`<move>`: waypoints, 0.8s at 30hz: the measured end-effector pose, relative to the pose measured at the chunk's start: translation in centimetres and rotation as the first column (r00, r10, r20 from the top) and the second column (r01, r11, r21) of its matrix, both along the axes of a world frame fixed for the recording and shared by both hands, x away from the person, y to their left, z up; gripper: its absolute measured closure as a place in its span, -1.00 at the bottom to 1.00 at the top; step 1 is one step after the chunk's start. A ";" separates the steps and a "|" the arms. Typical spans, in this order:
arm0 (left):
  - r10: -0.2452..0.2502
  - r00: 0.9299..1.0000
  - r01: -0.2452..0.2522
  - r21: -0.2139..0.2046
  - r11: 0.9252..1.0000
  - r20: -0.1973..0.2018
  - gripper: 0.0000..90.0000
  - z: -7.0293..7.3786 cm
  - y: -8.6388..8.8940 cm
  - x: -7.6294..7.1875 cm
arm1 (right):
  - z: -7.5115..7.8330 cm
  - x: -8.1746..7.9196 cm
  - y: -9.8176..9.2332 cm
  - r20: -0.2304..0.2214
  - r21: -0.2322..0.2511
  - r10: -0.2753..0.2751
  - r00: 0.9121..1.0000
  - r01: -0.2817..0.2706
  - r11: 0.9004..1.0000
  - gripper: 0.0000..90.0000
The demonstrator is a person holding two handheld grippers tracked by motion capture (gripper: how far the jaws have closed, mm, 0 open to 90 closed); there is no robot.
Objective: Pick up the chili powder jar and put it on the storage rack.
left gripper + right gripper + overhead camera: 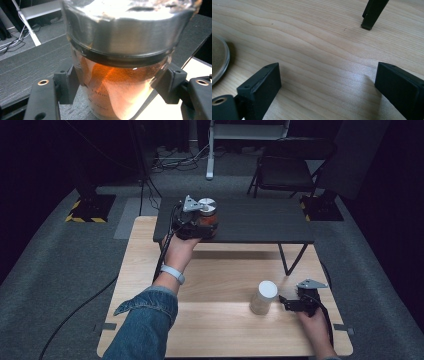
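High view, left gripper (pixel 200 222): reaches to the far side, at the near edge of the black shelf (pixel 260 222), jaws closed on a jar (pixel 207 215) of orange powder with a silver lid.
High view, jar: upright, over the shelf's near left part; I cannot tell whether its base rests on the shelf or hangs just above it.
High view, right gripper (pixel 287 302): low on the table (pixel 210 285) at the near right, just right of a white jar (pixel 263 297), apart from it, jaws spread with nothing between them.
Left gripper view, jar (pixel 120 75): large and close, clear glass with printed marks, powder banked to one side (so it is about half full at a guess), lid on.
Left gripper view, grip: both pads press the glass below the lid, one on each side; hold looks square.
Left gripper view, shelf (pixel 27 67): dark boards run beneath and behind the jar.
Right gripper view, right gripper (pixel 327 82): wide open over bare wood, holding nothing.
Right gripper view, white jar (pixel 219 60): just its rounded edge at the left, clear of the jaws; a shelf leg (pixel 372 13) stands far right.
Progress: the orange jar appears to be at the shelf, about halfway through the job as I judge it; release is left there, and the white jar stands untouched on the table.
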State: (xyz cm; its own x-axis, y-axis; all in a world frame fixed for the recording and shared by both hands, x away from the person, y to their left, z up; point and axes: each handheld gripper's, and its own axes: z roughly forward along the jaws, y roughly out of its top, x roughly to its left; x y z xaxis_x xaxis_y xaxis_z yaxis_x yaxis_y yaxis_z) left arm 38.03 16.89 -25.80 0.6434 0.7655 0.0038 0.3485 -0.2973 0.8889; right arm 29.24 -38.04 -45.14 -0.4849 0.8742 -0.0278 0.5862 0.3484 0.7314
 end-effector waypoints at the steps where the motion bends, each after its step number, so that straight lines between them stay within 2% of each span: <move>1: 0.001 1.000 -0.001 0.004 1.000 -0.004 -0.33 0.0 -0.1 0.1 | 0.0 0.0 0.0 0.000 0.000 0.000 1.000 0.000 1.000 -0.85; 5: -0.001 1.000 0.001 0.004 1.000 -0.018 -0.33 -0.3 -0.1 0.5 | 0.0 0.0 0.0 0.000 0.000 0.000 1.000 0.000 1.000 -0.86; 10: -0.024 1.000 0.024 -0.024 0.999 0.005 -0.38 -0.9 0.5 0.8 | 0.0 0.0 0.0 0.000 0.000 0.000 1.000 0.000 1.000 -0.86; 12: -0.013 0.999 0.014 -0.022 1.000 0.033 -0.60 -0.9 0.5 0.3 | 0.0 0.0 0.0 0.000 0.000 0.002 1.000 -0.002 1.000 -0.86; 14: -0.006 0.999 0.007 -0.030 1.000 0.045 -0.78 -0.9 0.8 -0.1 | 0.0 0.0 0.0 0.000 0.001 0.002 1.000 -0.002 1.000 -0.85; 17: 0.001 0.999 0.002 -0.052 0.999 0.052 -0.84 -1.0 1.6 -0.8 | 0.0 0.0 0.0 -0.001 0.001 0.002 1.000 -0.002 1.000 -0.86; 24: 0.009 0.997 -0.006 -0.047 0.999 0.076 -0.83 -1.2 3.8 -2.9 | 0.0 0.0 0.0 -0.001 0.000 0.004 1.000 -0.004 1.000 -0.86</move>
